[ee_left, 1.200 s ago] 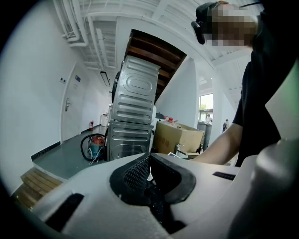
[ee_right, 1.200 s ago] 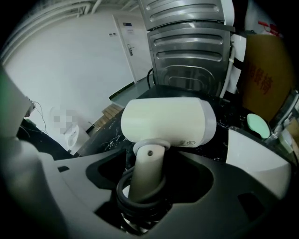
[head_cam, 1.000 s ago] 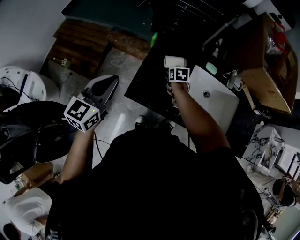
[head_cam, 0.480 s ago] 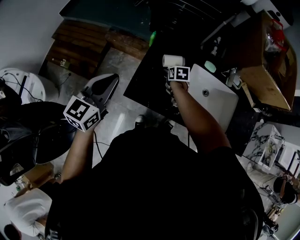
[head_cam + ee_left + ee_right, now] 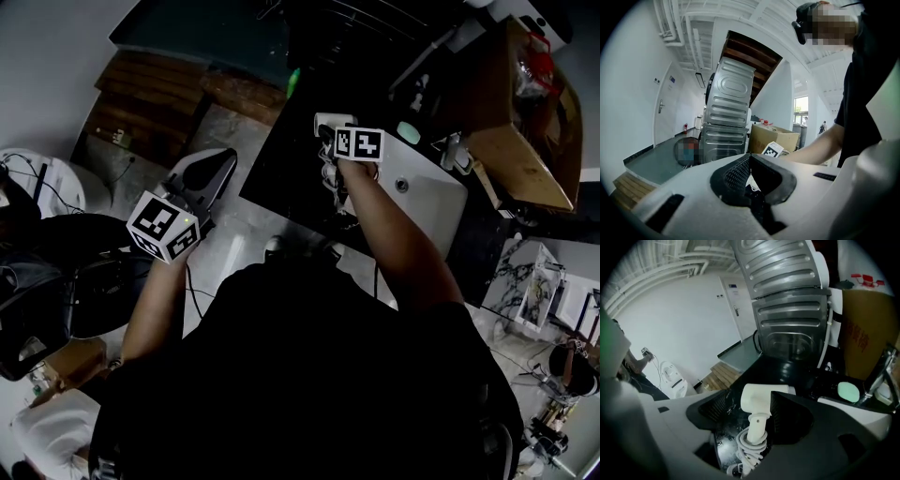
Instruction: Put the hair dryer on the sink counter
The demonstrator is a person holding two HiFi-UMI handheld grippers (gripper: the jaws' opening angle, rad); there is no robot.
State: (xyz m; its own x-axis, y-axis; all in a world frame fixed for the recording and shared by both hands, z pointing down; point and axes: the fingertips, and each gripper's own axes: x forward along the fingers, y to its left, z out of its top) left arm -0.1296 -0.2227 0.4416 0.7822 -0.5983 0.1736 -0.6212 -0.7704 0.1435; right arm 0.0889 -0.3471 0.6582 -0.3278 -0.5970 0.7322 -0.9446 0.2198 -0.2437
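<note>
**While bracketed by spread tongs, hair dryer low at the black counter**

Unclenched at the right gripper (image 5: 752, 398): black pads spread wide, with the white hair dryer (image 5: 757, 414) between them at frame centre. Sits close against the pad at frame right, with a clear gap to the pad at frame left. Points its barrel away from the lens and its handle toward the lower edge, white cord (image 5: 749, 446) coiled round the handle. Seems to rest on the glossy black sink counter (image 5: 787, 369), though contact cannot be confirmed.

Well apart, in the left half of the head view over pale floor: the left gripper (image 5: 751, 165), pads drawn to a narrow slit with nothing between them.

Outward in the right gripper view: a pale green oval object (image 5: 848, 391) at right on the counter, just beside the white basin (image 5: 881, 416). Above it, at the right edge, a chrome tap (image 5: 877, 373). Upper right, a cardboard box (image 5: 869, 333). Top centre, behind the counter, a ribbed metal appliance (image 5: 787, 296). Left of the counter, wooden steps (image 5: 719, 373).
</note>
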